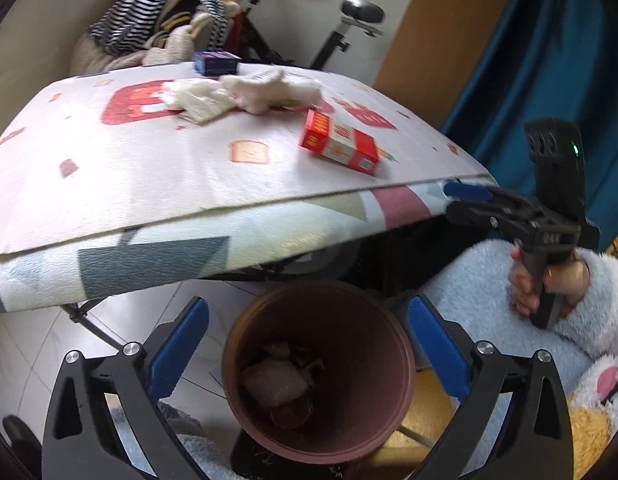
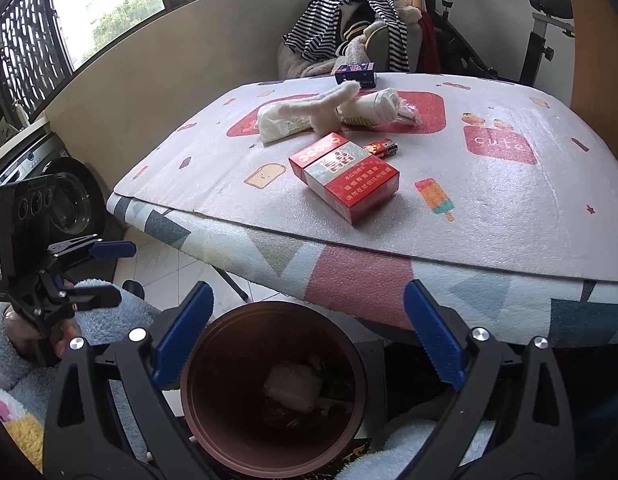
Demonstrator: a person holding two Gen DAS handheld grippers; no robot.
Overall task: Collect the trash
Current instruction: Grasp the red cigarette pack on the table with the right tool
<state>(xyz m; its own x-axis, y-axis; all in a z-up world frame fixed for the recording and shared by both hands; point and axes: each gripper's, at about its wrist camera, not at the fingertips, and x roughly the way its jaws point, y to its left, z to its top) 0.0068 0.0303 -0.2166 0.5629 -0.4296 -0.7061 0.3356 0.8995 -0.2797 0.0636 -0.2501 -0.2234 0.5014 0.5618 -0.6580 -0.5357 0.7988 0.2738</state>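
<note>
Brown bin: a round plastic bin (image 1: 317, 368) stood on the floor just below the table's near edge, with crumpled white trash (image 2: 293, 386) and darker scraps at its bottom.
Left gripper: the left gripper (image 1: 309, 354) hung above the bin mouth, blue pads spread wide, nothing between them.
Right gripper: the right gripper (image 2: 305, 342) hovered over the same bin, its jaws likewise released and empty.
Table: a padded mat with toast and ice-lolly prints (image 2: 489, 200) covered the top.
Red box: a red cigarette pack (image 2: 345, 178) lay near the front of the mat, a lighter (image 2: 383, 148) just behind it.
White litter: wrapped tissue packets (image 2: 281, 122) and a fluffy white piece (image 2: 333, 106) sat mid-table.
Blue box: a small blue box (image 2: 356, 74) rested at the far edge.
Person: fluffy pale-blue sleeves (image 1: 597, 276) showed at both handles.
</note>
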